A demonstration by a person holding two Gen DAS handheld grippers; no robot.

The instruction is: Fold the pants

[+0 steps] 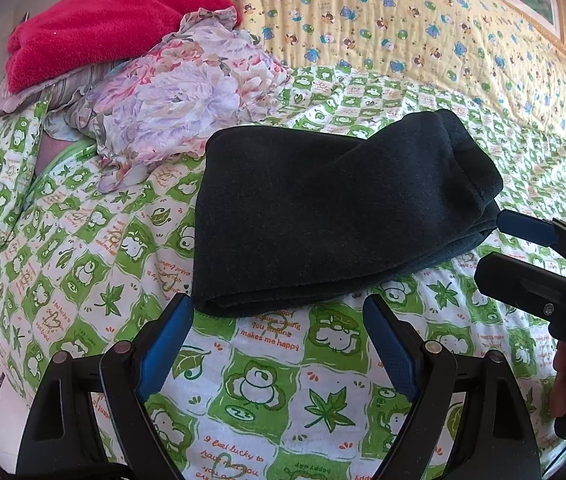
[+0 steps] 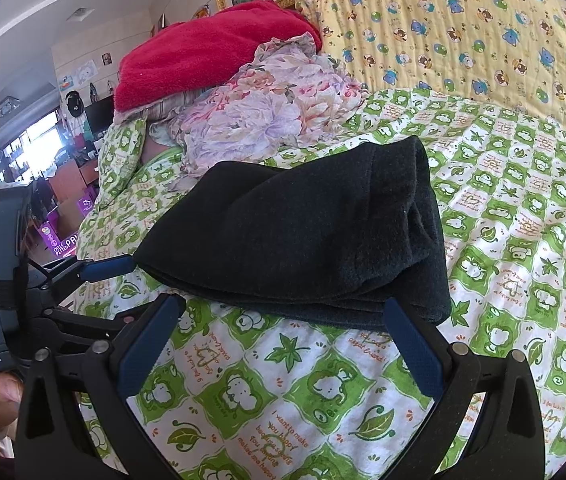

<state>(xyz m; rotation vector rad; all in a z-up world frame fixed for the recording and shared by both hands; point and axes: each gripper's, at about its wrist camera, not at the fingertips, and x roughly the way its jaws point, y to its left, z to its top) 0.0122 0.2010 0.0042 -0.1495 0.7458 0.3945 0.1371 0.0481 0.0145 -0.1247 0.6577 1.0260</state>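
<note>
Two grippers, the left gripper and right gripper, hover with fingers spread wide and empty just before the folded dark pants lying mid-bed on the green-checked sheet.

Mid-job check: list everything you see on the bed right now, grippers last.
pants: one, dark green-black, folded, middle of the bed
bedsheet: one, green and white check with cartoon print, under everything
floral cloth: one, pink and lilac, crumpled, behind the pants to the left
red blanket: one, red, piled on the floral cloth
yellow quilt: one, yellow with bear print, at the far side of the bed
left gripper: one, black with blue pads, open, near the pants' front edge
right gripper: one, black with blue pads, open, at the pants' front edge
</note>
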